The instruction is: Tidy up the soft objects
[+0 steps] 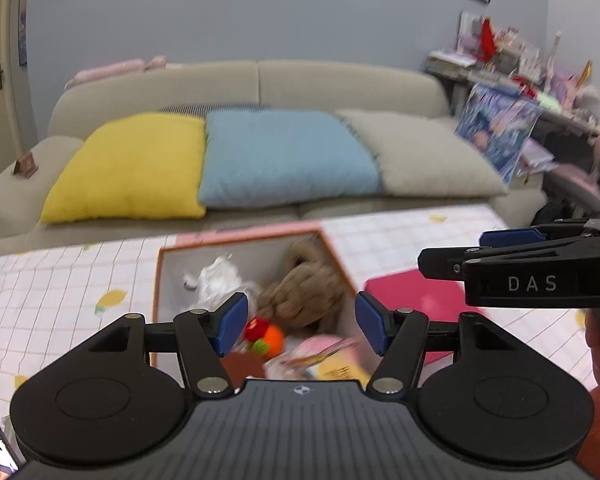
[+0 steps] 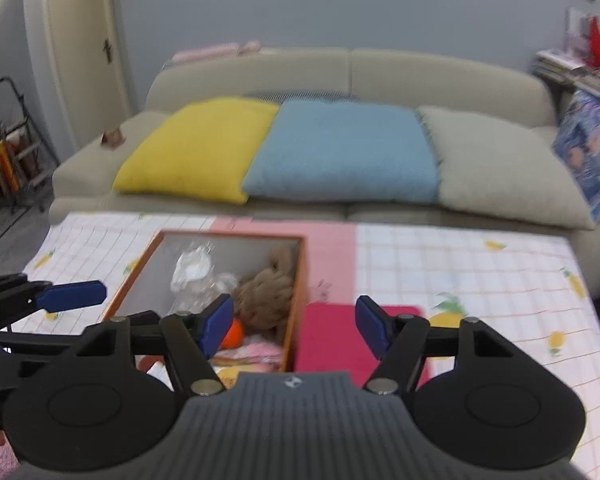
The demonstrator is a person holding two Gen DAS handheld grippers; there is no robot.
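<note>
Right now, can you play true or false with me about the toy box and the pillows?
1. The brown plush toy is inside the box. True.
2. The left gripper is squeezing a toy. False: its jaws stand open with nothing pinched between them.
3. Three cushions lie on the sofa: a yellow cushion, a blue cushion and a beige cushion. True.
4. The red mat is inside the box. False: it lies flat on the tablecloth, beside the box.
5. The right gripper is open. True.
</note>
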